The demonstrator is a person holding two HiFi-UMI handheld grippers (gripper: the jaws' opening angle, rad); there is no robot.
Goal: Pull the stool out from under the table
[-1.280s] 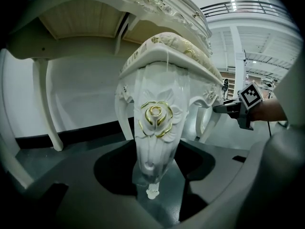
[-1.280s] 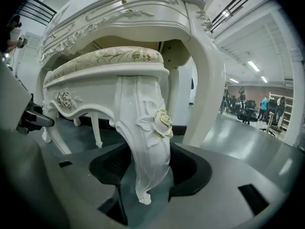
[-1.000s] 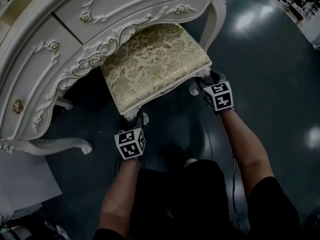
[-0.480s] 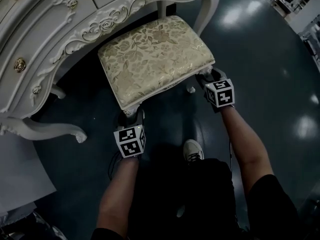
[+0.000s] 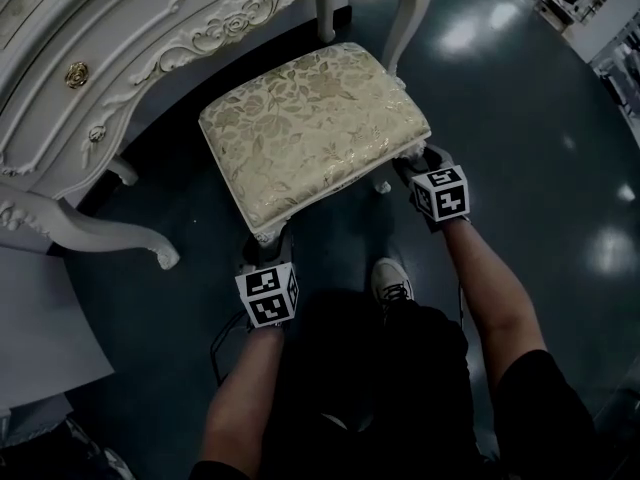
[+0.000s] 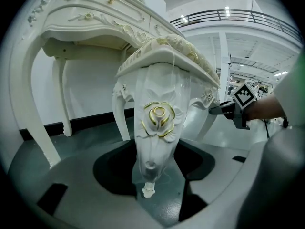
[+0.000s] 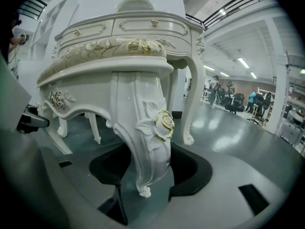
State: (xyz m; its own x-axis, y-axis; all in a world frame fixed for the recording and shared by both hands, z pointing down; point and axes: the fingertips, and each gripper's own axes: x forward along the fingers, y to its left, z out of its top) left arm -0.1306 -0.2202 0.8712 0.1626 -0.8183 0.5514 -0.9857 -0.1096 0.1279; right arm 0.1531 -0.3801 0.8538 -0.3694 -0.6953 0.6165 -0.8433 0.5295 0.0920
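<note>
Observer: Stool [image 5: 315, 128] stood on the near side of the table [image 5: 120, 78]. Its seat was almost wholly clear of the carved apron, and only the far right corner lay close to a table leg [image 5: 408, 13]. On the near side, the left gripper [image 5: 266, 243] was clamped round the near-left leg [image 6: 157, 118] and the right gripper [image 5: 408, 164] round the near-right leg [image 7: 145, 123]. Each leg sat between black pads.

Recorder: Advice for finishing the pull?

Observer: Judged best to draw both grippers back level and at one pace, so the stool would travel straight and not swing its far corner into that table leg. The holds were low on tapered, glossy legs, so a firm squeeze and no twisting. A shoe [image 5: 392, 283] stood just near of the seat, between the arms, so a step back would be wanted for room.

Recorder: Anything unreadable?

Observer: The far legs were hidden under the seat in the head view. I could not tell whether the feet touched the floor [image 5: 520, 98] or hung just above it. The table top ran off the far and left edges of the head view. How far the pads wrapped behind each leg was masked by the leg itself.
</note>
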